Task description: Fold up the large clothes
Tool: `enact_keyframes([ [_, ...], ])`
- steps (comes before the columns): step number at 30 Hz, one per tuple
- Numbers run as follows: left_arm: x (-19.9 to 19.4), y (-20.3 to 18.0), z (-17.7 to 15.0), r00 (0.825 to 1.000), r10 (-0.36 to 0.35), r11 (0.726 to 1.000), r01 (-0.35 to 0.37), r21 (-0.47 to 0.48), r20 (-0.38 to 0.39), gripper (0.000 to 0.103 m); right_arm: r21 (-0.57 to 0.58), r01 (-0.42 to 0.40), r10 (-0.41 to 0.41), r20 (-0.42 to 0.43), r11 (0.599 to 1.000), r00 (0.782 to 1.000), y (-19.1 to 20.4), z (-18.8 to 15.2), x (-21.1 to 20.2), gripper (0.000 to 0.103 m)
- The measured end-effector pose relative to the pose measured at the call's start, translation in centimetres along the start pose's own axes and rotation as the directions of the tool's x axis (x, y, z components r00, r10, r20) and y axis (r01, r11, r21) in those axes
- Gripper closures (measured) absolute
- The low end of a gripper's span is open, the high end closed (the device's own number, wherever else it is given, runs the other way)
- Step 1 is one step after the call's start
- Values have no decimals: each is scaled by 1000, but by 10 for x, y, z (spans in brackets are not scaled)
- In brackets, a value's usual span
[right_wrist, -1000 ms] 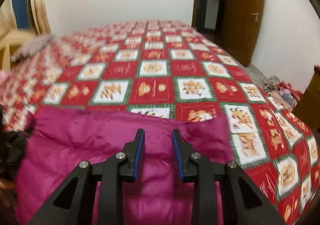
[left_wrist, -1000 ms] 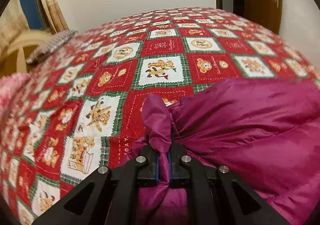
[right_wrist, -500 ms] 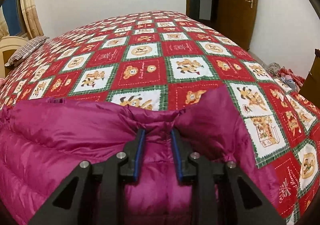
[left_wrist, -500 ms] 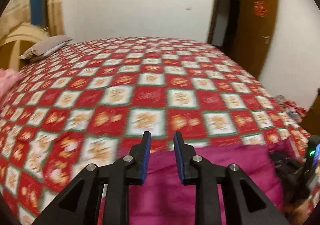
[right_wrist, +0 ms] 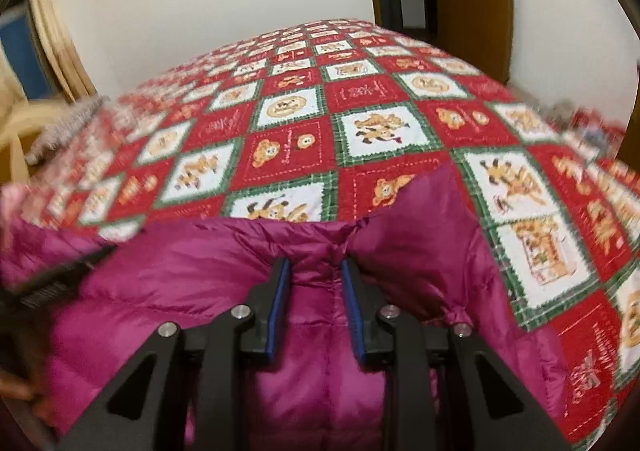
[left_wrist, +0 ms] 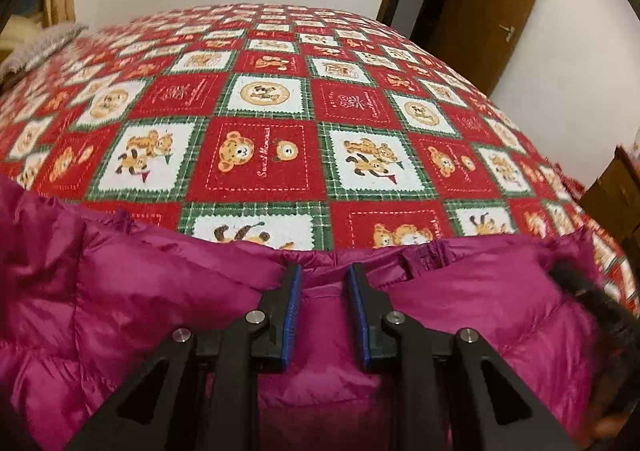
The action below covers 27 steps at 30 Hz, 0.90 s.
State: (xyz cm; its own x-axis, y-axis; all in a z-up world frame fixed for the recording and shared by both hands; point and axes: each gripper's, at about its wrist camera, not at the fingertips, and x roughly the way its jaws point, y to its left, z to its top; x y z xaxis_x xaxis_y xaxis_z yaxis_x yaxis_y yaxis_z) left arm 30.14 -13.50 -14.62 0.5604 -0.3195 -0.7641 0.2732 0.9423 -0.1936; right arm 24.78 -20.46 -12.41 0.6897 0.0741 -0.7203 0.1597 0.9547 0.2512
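The magenta puffer jacket [left_wrist: 460,291] lies on the bed's teddy-bear quilt [left_wrist: 264,155], its far edge toward the quilt's middle. Left gripper [left_wrist: 323,279] fingers stand slightly spread over that edge, pinching nothing. To its right, the right gripper [right_wrist: 313,271] is closing around a puckered seam; judging by this, both should bite the full hem thickness before lifting.

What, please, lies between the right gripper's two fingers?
In the right wrist view, a gathered fold of the magenta down jacket sits inside the closing right gripper.
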Motion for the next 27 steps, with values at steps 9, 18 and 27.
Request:
enact_keyframes([
  [9, -1, -5, -1, 1000, 13, 1000, -13, 17, -2, 78, 18, 117, -117, -6, 993, 993, -54, -13, -4, 83],
  [18, -75, 75, 7, 989, 131, 991, -129, -38, 62, 78, -22, 194, -194, -15, 981, 981, -41, -12, -12, 81],
  [27, -58, 106, -38, 967, 250, 968, -250, -12, 40, 78, -171, 167, -163, 37, 971, 986, 2, -56, -60, 77],
])
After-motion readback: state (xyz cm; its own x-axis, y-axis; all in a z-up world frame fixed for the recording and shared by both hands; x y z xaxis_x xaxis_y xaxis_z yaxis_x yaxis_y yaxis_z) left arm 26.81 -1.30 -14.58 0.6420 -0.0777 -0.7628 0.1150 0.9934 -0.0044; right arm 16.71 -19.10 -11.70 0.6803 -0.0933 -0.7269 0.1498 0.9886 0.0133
